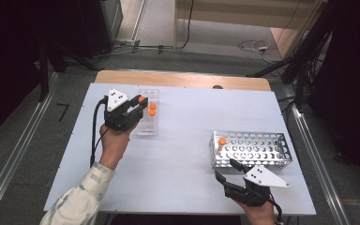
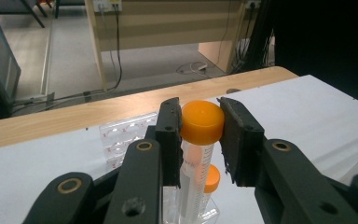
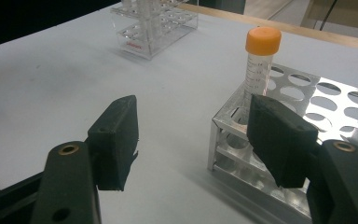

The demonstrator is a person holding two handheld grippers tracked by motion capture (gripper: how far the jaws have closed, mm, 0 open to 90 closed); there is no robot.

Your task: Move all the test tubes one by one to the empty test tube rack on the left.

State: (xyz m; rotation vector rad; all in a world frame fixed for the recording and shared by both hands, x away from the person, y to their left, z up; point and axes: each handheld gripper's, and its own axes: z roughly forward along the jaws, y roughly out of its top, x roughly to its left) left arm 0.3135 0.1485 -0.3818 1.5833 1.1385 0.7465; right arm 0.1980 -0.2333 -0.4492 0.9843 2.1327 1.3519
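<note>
Clamping an orange-capped tube [image 2: 200,140] by its cap, the left gripper [image 2: 200,122] has its jaws pressed on either side of the cap; the tube hangs upright over the clear plastic rack [image 1: 148,123] at about ten o'clock on the worktop [image 1: 183,140]. Printed graduation marks run down the tube's clear wall, too small to read. Just beyond it a second orange-capped tube [image 2: 210,179] stands in the same rack, and in the high view two orange caps [image 1: 153,109] show in the rack beside the gripper. Red lettering on the clear rack's near face shows in the right gripper view [image 3: 133,44], but is too blurred to read.

At about four o'clock on the worktop sits the metal rack [image 1: 262,150], a perforated tray with rows of round holes. One orange-capped tube [image 3: 261,60] stands upright in its corner hole nearest the middle of the worktop, with graduation marks on its wall that cannot be read; the other holes in sight are open. The right gripper [image 3: 200,140] hovers just in front of that rack near the worktop's near edge, jaws wide apart with nothing between them.

Between the two racks the white worktop lies bare. A wooden strip [image 1: 183,78] runs along the far edge at twelve o'clock, with floor and cables [image 1: 253,46] beyond.
</note>
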